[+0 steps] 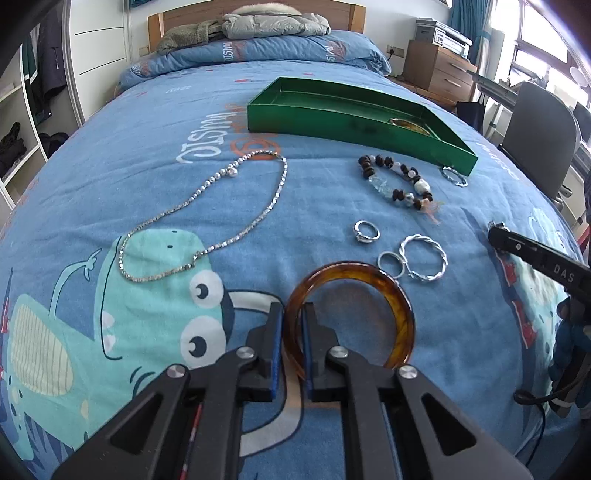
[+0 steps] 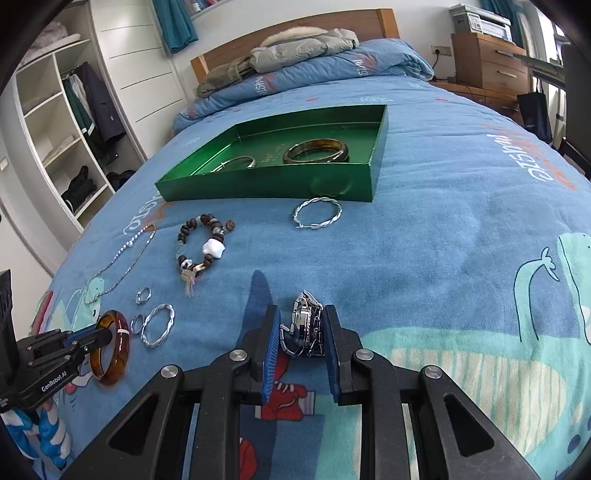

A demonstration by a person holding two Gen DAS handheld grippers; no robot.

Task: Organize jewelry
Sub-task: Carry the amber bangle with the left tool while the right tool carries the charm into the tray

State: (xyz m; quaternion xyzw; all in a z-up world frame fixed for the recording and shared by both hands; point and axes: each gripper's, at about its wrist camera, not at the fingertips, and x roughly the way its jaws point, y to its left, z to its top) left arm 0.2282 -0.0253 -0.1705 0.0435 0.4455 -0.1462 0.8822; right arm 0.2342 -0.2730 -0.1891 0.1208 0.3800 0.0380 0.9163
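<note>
My left gripper (image 1: 293,312) is shut on the rim of an amber bangle (image 1: 388,291), low over the blue bedspread; it also shows in the right wrist view (image 2: 110,347). My right gripper (image 2: 301,314) is shut on a silver metal watch (image 2: 304,328). A green tray (image 2: 373,173) lies further up the bed and holds another amber bangle (image 2: 316,149) and a thin silver bangle (image 2: 236,162). Loose on the bed lie a silver chain necklace (image 1: 207,218), a beaded bracelet (image 1: 395,177), a twisted silver bangle (image 1: 424,262) and small rings (image 1: 367,230).
Another twisted silver bangle (image 2: 317,214) lies just in front of the tray. A folded duvet and grey jacket (image 1: 273,22) sit at the bed's head. A wooden drawer unit (image 1: 439,70) and a chair (image 1: 539,140) stand to the right, an open wardrobe (image 2: 70,122) to the left.
</note>
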